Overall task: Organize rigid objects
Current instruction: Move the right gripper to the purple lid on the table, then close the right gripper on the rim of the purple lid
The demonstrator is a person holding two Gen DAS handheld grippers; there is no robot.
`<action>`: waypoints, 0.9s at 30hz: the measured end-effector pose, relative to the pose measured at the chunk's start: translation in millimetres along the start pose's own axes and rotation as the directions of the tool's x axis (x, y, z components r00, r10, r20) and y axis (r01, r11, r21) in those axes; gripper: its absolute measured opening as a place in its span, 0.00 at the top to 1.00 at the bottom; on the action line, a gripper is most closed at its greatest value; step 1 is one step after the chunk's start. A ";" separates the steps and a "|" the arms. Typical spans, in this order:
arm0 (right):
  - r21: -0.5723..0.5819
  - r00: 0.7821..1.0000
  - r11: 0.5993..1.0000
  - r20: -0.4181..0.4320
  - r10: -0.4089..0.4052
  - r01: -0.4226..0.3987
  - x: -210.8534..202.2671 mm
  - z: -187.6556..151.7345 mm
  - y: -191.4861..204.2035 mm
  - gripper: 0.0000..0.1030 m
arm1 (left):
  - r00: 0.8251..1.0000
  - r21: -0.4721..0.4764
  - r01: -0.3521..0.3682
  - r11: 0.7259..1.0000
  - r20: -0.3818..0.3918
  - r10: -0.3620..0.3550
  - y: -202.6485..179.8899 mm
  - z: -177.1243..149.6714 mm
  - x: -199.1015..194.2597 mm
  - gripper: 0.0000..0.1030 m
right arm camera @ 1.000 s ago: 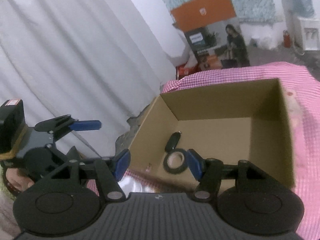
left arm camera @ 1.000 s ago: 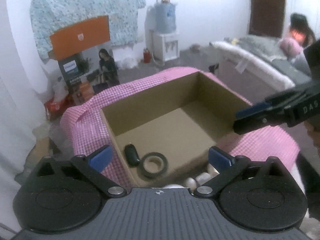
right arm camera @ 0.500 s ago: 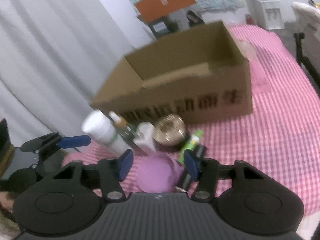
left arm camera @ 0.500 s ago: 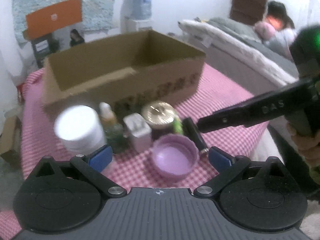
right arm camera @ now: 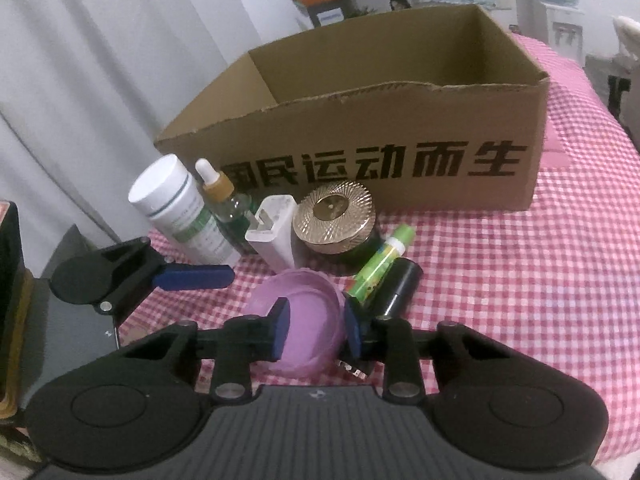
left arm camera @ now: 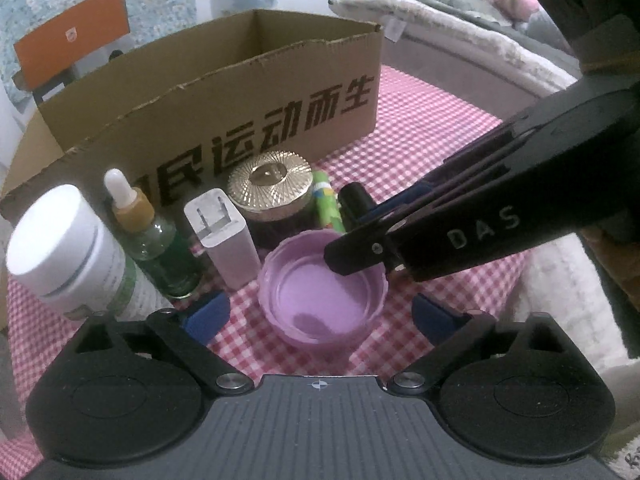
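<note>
Straddling the rim of a purple lid [right arm camera: 298,322], the right gripper [right arm camera: 314,330] has narrowed jaws not visibly clamped. The left gripper [left arm camera: 320,314] hovers wide open beside it, near the checkered table's [right arm camera: 520,280] front edge, before a cardboard box [right arm camera: 400,128].

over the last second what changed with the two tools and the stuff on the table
Both tools dropped from over the open cardboard box to the items in front of it. The right tool now straddles the purple lid's rim, not yet shut; the left tool hovers open beside it. The items themselves look unmoved.
</note>
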State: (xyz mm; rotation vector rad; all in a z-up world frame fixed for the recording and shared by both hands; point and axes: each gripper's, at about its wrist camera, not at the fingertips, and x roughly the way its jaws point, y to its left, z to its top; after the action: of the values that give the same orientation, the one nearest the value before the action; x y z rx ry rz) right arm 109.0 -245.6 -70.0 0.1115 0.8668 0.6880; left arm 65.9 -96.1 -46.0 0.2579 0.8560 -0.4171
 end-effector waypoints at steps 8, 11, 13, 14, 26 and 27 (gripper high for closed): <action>-0.038 0.999 0.999 -0.032 -0.022 0.021 9.8 4.2 1.5 0.75 | 1.000 -0.011 0.004 1.000 -0.014 -0.004 -0.9 -3.7 7.0 0.27; -0.044 0.999 0.999 -0.034 -0.022 0.020 10.8 3.8 3.6 0.75 | 1.000 -0.025 -0.001 1.000 -0.010 0.000 2.0 -5.3 3.2 0.28; -0.046 0.999 0.999 -0.037 -0.018 0.016 11.3 3.7 6.2 0.75 | 1.000 -0.031 -0.005 1.000 -0.008 0.005 4.2 -7.1 -0.7 0.29; -0.046 0.999 0.999 -0.040 -0.015 0.013 11.3 3.2 7.7 0.74 | 1.000 -0.033 -0.008 0.999 -0.009 0.008 5.2 -7.9 -2.5 0.29; -0.075 0.998 0.997 -0.067 0.002 -0.008 22.0 4.1 22.5 0.75 | 0.999 -0.021 -0.025 0.999 -0.032 0.024 7.8 -15.9 -3.7 0.18; -0.074 0.998 0.997 -0.070 0.000 -0.005 22.9 4.6 22.4 0.75 | 0.999 -0.022 -0.025 0.999 -0.036 0.024 8.1 -16.2 -1.5 0.18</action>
State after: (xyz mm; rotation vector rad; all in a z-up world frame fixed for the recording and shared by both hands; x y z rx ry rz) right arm 111.2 -213.6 -74.1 0.0217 0.9072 0.7294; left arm 57.8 -82.3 -54.6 0.2558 0.8910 -0.3808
